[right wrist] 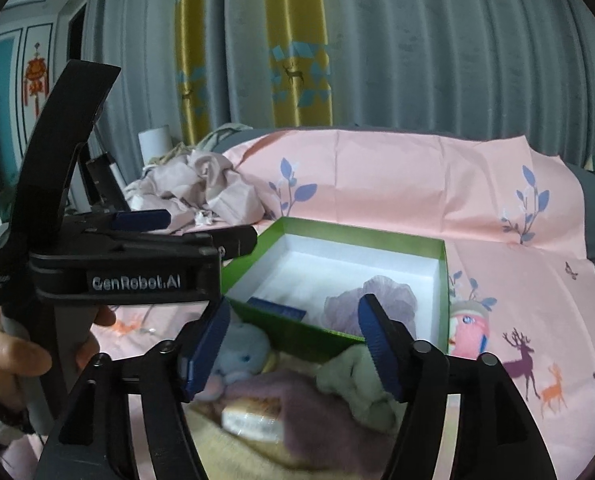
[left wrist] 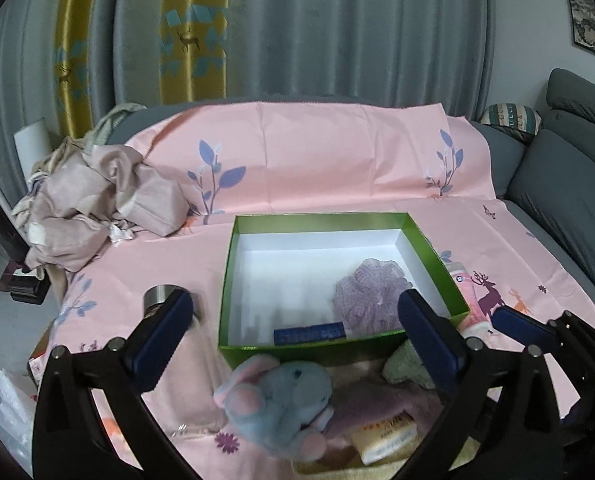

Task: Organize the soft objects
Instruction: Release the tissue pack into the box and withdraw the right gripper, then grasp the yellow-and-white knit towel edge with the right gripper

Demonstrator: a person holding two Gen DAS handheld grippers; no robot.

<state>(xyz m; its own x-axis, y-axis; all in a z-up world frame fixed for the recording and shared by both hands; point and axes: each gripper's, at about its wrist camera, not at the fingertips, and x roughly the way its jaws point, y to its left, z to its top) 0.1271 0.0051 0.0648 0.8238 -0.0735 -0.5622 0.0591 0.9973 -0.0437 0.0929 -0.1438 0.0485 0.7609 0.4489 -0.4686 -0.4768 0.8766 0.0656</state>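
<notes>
A green box (left wrist: 257, 347) with a white inside stands on the pink sheet. In it lie a purple mesh bath puff (left wrist: 367, 290) and a small blue flat item (left wrist: 309, 334). In front of the box lie a blue-and-pink plush rabbit (left wrist: 281, 400), a mauve fuzzy cloth (left wrist: 373, 404), a pale green soft thing (left wrist: 403, 366) and a yellow packet (left wrist: 383, 438). My left gripper (left wrist: 297, 336) is open above the rabbit. My right gripper (right wrist: 293, 350) is open and empty above the green soft thing (right wrist: 353, 376) and the mauve cloth (right wrist: 297, 408); the box (right wrist: 309, 336) lies just beyond.
A steel-capped bottle (left wrist: 165, 300) lies left of the box. A pink tube (left wrist: 467, 288) lies right of it. A heap of beige clothes (left wrist: 97, 200) sits at the back left. Grey sofa cushions (left wrist: 557, 184) rise on the right. A plastic bag (left wrist: 1, 408) is at the left edge.
</notes>
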